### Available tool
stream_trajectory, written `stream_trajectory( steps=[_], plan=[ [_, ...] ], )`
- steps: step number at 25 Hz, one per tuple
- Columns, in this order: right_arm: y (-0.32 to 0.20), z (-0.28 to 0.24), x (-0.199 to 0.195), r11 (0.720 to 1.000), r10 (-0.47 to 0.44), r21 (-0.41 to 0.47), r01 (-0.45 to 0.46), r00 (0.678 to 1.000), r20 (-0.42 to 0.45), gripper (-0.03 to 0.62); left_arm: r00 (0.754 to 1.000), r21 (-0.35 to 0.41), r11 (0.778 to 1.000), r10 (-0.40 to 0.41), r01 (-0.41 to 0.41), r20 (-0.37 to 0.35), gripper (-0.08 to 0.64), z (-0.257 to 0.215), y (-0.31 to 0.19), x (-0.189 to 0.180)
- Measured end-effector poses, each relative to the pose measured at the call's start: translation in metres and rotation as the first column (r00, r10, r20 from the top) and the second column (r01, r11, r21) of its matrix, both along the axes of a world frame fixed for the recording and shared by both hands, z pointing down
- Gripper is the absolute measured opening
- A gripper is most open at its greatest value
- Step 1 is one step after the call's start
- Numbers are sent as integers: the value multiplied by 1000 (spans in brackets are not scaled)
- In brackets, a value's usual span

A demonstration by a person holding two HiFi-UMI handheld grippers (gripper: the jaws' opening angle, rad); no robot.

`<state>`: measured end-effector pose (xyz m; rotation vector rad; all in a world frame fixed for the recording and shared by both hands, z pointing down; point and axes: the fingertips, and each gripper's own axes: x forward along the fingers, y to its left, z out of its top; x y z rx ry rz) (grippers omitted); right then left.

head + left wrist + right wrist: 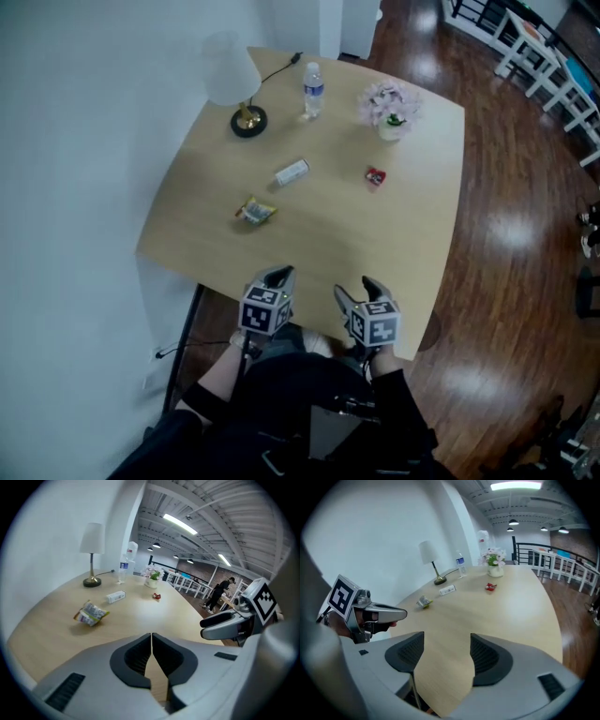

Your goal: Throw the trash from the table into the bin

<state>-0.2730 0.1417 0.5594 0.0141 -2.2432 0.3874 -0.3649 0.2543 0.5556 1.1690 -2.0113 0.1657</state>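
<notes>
Trash on the worktop (403, 234) comes to three small pieces, all lying well ahead of both tongs. A crumpled snack wrapper (255, 211) is nearest, ahead of the left tongs (278, 274). A white packet (292, 172) lies just beyond it, and a red wrapper (375, 176) sits farther off, ahead of the right tongs (358, 289). A lamp (234, 80), a water bottle (313, 90) and a pot of flowers (390, 108) stand along the far edge and look meant to stay.

Both tongs hover side by side over the near edge, tilted down toward the surface and touching nothing. The left tongs are pressed together with nothing between them. The right tongs are spread wide and empty, which suits a first reach, probably for a piece on their own side.

No bin shows in any view, so where the pieces must go cannot be told. The task looks barely begun, as every piece lies loose on the worktop.
</notes>
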Motion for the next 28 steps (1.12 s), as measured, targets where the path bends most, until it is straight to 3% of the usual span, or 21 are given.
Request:
stream_trajectory(
  steps=[6, 11, 20, 28],
  plan=[
    [52, 0, -80, 988, -151, 32, 150, 988, 27, 321, 991, 10, 991, -136, 136, 7, 11, 9, 54, -56],
    [91, -4, -146, 961, -272, 78, 267, 960, 64, 321, 975, 15, 975, -221, 220, 17, 11, 11, 86, -90],
    [134, 6, -265, 874, -459, 225, 431, 884, 88, 321, 962, 7, 962, -273, 273, 23, 11, 26, 112, -135],
    [154, 47, -294, 775, -573, 289, 561, 818, -50, 321, 946, -3, 946, -323, 323, -7, 11, 34, 128, -134]
  ],
)
